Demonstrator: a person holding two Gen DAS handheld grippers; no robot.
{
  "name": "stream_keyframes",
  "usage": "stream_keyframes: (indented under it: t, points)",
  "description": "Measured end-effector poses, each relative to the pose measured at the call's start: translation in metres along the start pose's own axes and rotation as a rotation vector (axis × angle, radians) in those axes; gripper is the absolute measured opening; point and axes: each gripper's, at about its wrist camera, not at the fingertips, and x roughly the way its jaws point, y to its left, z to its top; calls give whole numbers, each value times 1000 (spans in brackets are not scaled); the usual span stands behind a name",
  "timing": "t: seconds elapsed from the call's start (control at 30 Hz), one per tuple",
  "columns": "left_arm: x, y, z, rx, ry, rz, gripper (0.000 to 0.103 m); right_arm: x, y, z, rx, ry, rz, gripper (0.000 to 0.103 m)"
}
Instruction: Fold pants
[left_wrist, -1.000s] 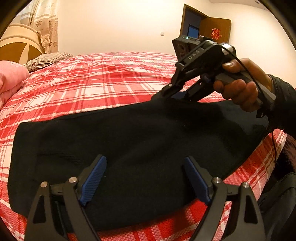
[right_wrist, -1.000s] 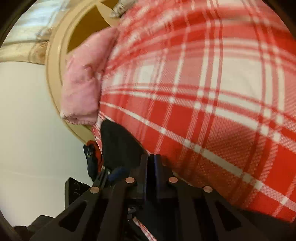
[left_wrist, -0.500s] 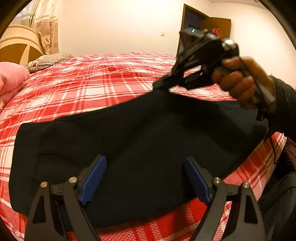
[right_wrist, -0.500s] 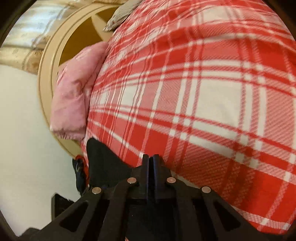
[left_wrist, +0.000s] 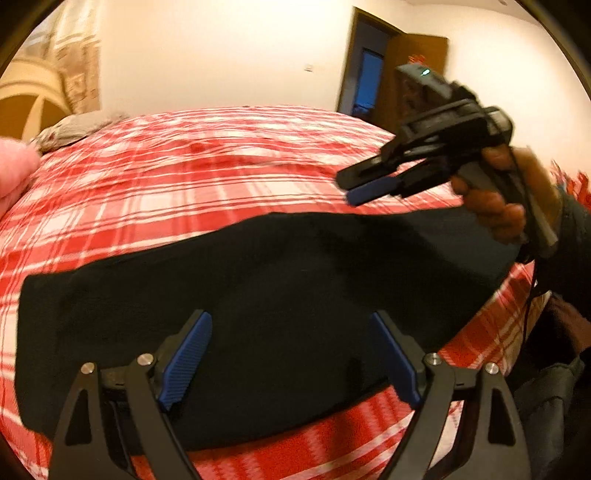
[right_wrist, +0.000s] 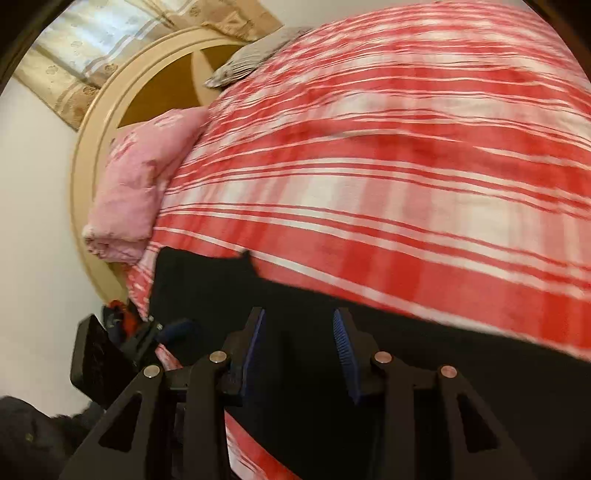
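Note:
Black pants (left_wrist: 258, 295) lie flat in a wide folded band across the near part of the red plaid bed (left_wrist: 184, 166). My left gripper (left_wrist: 290, 321) hovers open over their near edge, with nothing between its blue pads. In the left wrist view my right gripper (left_wrist: 349, 188), held by a hand, hangs above the far right edge of the pants and does not touch them. Its jaws are opening and nothing is between them. In the right wrist view the right gripper (right_wrist: 299, 317) points down at the pants (right_wrist: 406, 369), which lie below it.
A pink folded blanket (right_wrist: 140, 184) and a grey pillow (right_wrist: 251, 62) lie by the round cream headboard (right_wrist: 85, 147) at the bed's left end. A doorway (left_wrist: 369, 85) stands in the far wall. Beyond the pants the plaid cover is bare.
The right gripper was shut on the far edge of the pants and lifted it. It has let go, risen and drawn off to the right. The pants have dropped flat.

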Motion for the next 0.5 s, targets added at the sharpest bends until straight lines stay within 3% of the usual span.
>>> stream_keyframes:
  t: [0.13, 0.17, 0.23, 0.3, 0.5]
  points:
    - [14, -17, -2, 65, 50, -9, 89, 2, -40, -13, 78, 15, -65, 40]
    - [17, -19, -3, 82, 65, 7, 90, -1, -48, -15, 101, 5, -31, 40]
    - [21, -24, -4, 115, 76, 34, 93, -12, -55, -15, 123, -24, -8, 40]
    - [23, -28, -2, 126, 88, 40, 95, -31, -59, -16, 111, -72, -45, 40]
    - [17, -40, 14, 178, 73, 18, 95, -81, -89, -35, 171, -165, -74, 40]
